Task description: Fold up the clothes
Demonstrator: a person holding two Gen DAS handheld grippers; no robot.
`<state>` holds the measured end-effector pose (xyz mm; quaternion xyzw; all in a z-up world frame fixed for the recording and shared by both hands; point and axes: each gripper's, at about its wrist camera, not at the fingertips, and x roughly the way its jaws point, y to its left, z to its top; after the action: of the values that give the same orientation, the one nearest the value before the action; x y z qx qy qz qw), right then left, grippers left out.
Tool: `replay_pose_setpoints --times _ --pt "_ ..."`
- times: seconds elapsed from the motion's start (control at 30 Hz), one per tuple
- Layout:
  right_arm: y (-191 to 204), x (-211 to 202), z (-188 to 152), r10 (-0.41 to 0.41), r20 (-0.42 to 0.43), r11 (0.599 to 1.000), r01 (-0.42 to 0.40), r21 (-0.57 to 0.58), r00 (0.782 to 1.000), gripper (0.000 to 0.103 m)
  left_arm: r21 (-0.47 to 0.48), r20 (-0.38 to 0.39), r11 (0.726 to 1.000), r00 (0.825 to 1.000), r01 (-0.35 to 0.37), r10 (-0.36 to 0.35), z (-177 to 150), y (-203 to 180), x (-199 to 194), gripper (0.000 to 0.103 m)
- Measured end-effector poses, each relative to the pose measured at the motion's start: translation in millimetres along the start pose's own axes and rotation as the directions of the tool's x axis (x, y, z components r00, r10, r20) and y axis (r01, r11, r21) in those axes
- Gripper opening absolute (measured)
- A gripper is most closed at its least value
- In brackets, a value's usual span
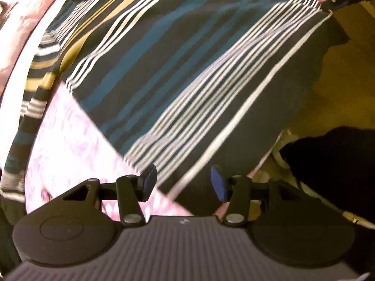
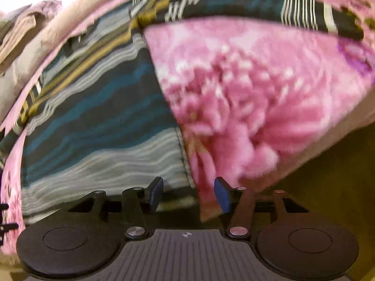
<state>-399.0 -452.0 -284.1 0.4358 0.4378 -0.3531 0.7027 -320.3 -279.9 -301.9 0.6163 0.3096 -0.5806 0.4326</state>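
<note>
Both wrist cameras look steeply down from close above the striped shirt spread on the pink floral bedspread; both views share shirt and bedspread.

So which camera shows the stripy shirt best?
The left wrist view. There the striped shirt fills most of the picture, lying flat on the pink flowery blanket, with its stripes and bottom corner showing. The right wrist view is blurrier and shows only part of the shirt, with the blanket covering the rest of the picture.
</note>
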Motion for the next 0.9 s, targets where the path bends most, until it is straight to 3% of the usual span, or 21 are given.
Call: replay_pose_setpoints --times 0.17,0.47,0.73,0.9 --pt "-9.0 8.0 -11.8 -0.062 -0.09 0.997 0.057 -0.052 0.994 0.052 -0.037 -0.039 0.999 0.999 -0.015 0.014 -29.4 -7.7 1.4 0.048" --pt "12.6 -1.9 -19.8 -0.068 -0.044 0.992 0.063 -0.109 0.997 0.052 -0.148 -0.021 0.989 1.0 0.004 -0.007 -70.5 -8.3 9.5 0.05" --pt "64.5 -20.0 -17.2 -0.082 0.002 0.991 0.082 -0.109 0.997 0.052 -0.138 0.119 0.989 0.993 0.043 -0.027 -72.2 15.8 -5.3 0.05" --pt "108.2 -33.9 43.7 -0.041 0.102 0.978 0.06 -0.198 0.994 0.052 -0.166 0.232 0.986 0.972 0.001 0.038 -30.3 73.4 -27.7 0.05"
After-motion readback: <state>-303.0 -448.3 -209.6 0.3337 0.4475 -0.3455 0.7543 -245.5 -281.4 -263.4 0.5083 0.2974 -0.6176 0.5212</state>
